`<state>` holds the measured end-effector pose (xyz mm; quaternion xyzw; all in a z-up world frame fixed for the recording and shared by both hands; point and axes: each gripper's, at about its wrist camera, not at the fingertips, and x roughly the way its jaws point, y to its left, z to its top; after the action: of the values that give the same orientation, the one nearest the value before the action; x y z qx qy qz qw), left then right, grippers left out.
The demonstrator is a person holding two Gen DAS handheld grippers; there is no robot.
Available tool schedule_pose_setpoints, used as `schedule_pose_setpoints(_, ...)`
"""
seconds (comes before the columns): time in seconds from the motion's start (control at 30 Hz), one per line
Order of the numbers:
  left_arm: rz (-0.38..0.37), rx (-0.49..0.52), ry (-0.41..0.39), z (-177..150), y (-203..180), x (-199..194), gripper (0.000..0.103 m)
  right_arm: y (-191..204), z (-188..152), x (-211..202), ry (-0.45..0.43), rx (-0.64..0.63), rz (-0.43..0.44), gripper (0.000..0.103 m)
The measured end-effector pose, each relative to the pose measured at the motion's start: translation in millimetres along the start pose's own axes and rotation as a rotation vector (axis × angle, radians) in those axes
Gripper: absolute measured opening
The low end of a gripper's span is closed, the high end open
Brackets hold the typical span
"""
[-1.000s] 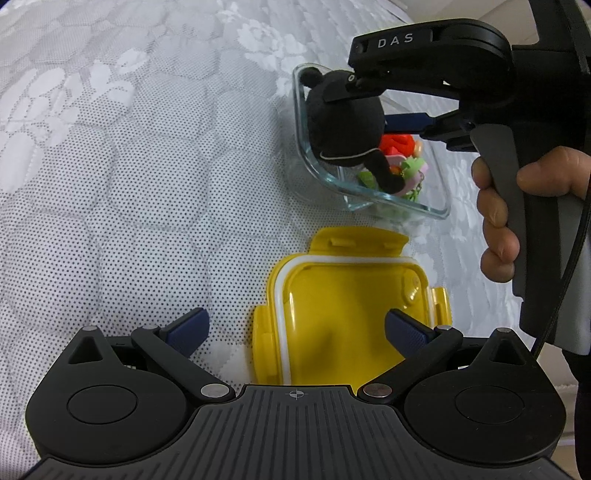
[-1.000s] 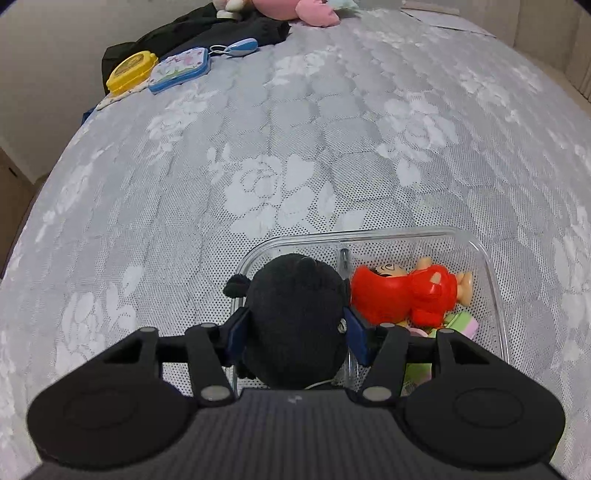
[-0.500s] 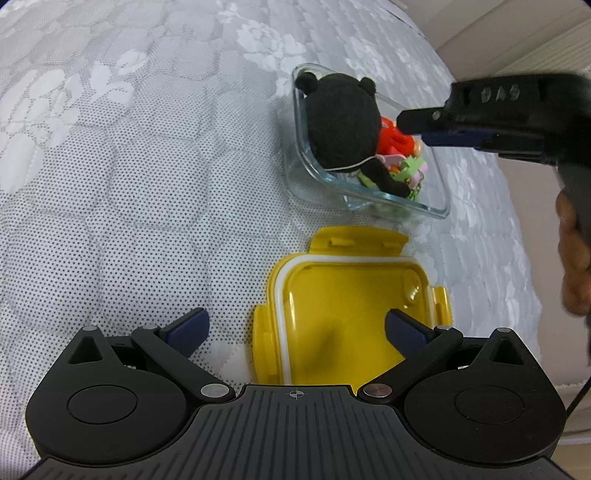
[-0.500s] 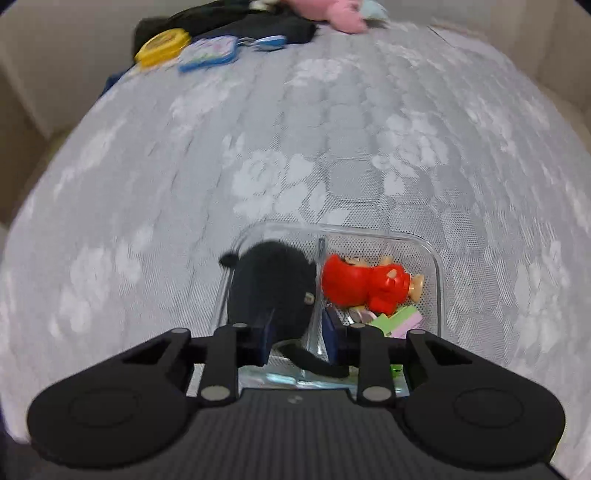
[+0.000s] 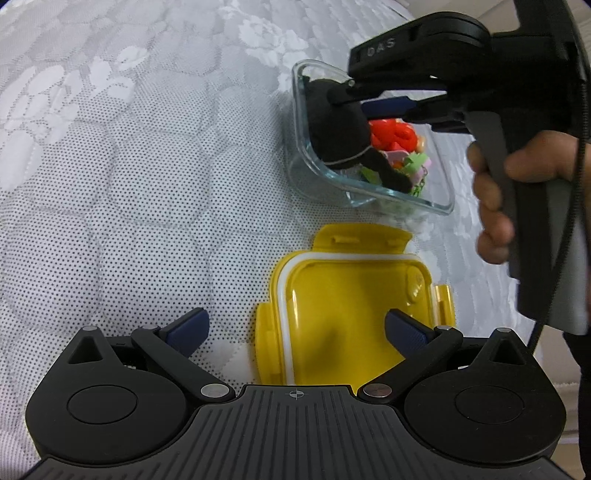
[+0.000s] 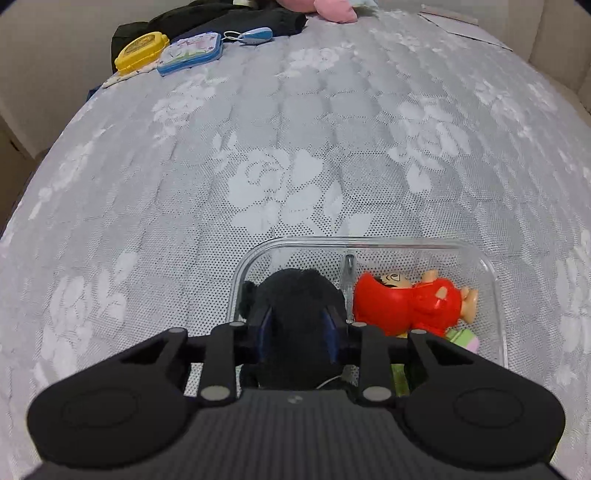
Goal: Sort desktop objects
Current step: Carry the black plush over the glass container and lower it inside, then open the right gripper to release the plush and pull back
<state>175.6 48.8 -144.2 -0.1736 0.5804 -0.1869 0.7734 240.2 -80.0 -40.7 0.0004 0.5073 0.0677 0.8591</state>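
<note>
A clear glass container [image 5: 402, 201] [image 6: 369, 242] sits on the grey quilted bed. Inside lie a black plush toy [image 5: 340, 129] [image 6: 299, 291], a red figure [image 5: 391, 134] [image 6: 410, 306] and small green and pink pieces [image 5: 413, 166]. My right gripper [image 6: 297, 328] [image 5: 354, 101] reaches into the container, its blue pads pinching the plush from both sides. The container's yellow lid [image 5: 351, 295] lies upside down in front of it. My left gripper [image 5: 295, 328] hovers open just above the lid's near part, holding nothing.
A hand [image 5: 495, 206] grips the right gripper's handle. At the bed's far end lie a yellow case [image 6: 142, 50], a blue case [image 6: 190, 53], dark cloth [image 6: 229, 18] and a pink plush [image 6: 334, 7]. The bed edge drops off on the right.
A second ago the right gripper held the plush with wider jaws. It then let go and rose with the jaws narrowed. Now it is back down around the plush. The left gripper stayed put.
</note>
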Motion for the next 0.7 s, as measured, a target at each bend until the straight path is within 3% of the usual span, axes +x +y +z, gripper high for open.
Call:
schedule_pose_setpoints(0.2, -0.002, -0.009, -0.007, 6, 4, 8, 0.103, -8, 4, -19, 0.015, -0.031, 0.022, 0.036)
schedule_pose_setpoints(0.3, -0.001, -0.009, -0.007, 9, 5, 14, 0.103, -9, -6, -33, 0.052, -0.172, 0.004, 0.036)
schedule_pose_setpoints(0.5, 0.003, -0.004, -0.006, 10, 17, 27, 0.103, -16, -9, -34, 0.073, -0.169, 0.035, 0.035)
schedule_pose_setpoints(0.7, 0.012, -0.004, 0.0, -1, 10, 5, 0.103, -23, -11, -35, 0.092, -0.159, 0.068, 0.035)
